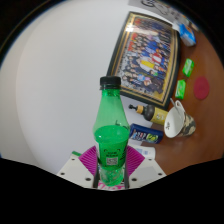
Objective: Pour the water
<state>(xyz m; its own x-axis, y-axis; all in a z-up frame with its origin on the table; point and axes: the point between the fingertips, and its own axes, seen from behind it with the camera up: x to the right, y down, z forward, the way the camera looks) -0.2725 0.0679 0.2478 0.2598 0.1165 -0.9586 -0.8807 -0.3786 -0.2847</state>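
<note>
Green bottle (110,130) is clamped between the pink pads (90,159) of the gripper (110,168), upright, cap still on. White cup (176,119) sits at about 2 o'clock on the table (60,80). Cap should be removed before the bottle is tilted; grip kept low and firm.

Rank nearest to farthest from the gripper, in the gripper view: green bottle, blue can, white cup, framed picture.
1. Green bottle: upright between the fingers of the gripper, black cap on.
2. Blue can: on its side just beyond the bottle, to the right.
3. White cup: behind the can, further right.
4. Framed picture: farthest, flat on the table beyond everything else.
</note>
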